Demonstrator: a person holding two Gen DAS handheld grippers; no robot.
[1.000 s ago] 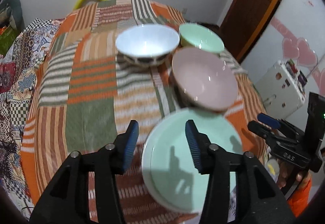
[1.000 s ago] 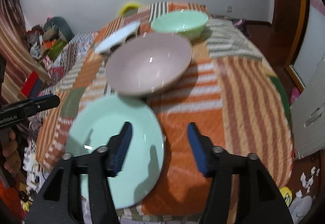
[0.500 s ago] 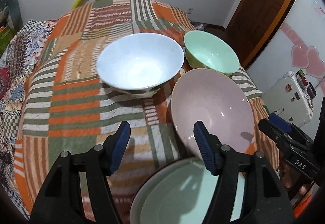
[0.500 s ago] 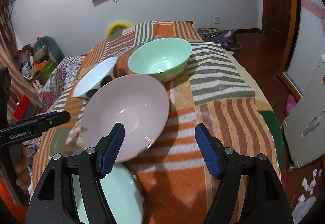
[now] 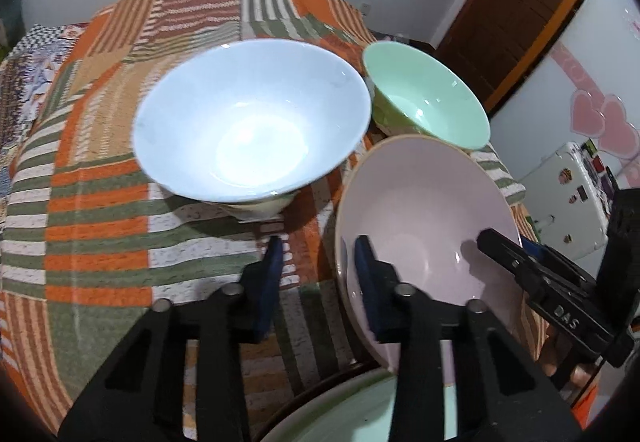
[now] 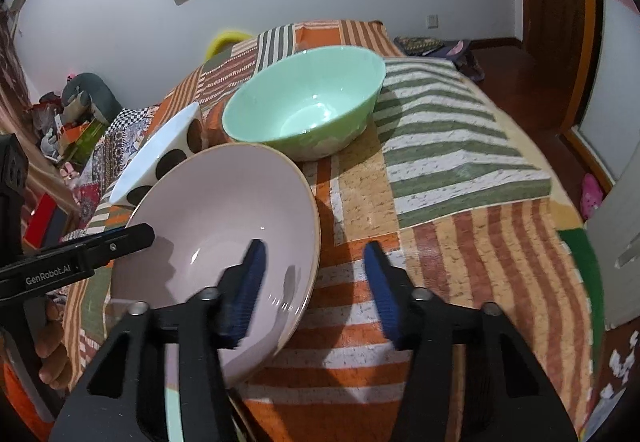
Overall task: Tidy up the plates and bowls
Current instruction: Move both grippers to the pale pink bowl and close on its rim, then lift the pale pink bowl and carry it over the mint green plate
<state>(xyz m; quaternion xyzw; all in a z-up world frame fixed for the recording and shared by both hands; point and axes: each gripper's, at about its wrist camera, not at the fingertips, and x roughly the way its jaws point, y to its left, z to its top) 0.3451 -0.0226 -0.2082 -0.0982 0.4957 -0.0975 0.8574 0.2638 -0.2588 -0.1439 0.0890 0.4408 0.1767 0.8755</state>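
Nearest the cameras, the rim of a mint green plate (image 5: 360, 414) shows at the bottom edge. Just beyond it a pale pink bowl (image 5: 424, 226) sits tilted on the patchwork striped cloth (image 5: 100, 226), with a gripper at each side. The left gripper (image 5: 318, 274) straddles the bowl's left rim, one blue pad outside and one inside; its jaws are closing, with a gap still visible beside the rim. The right gripper (image 6: 316, 290) straddles the bowl's right rim in the same way, jaws closing and not yet pressing. Farther back to the left stands a white bowl with dark spots (image 5: 252, 121). A mint green bowl (image 6: 304, 101) stands farthest, just beyond the pink one.
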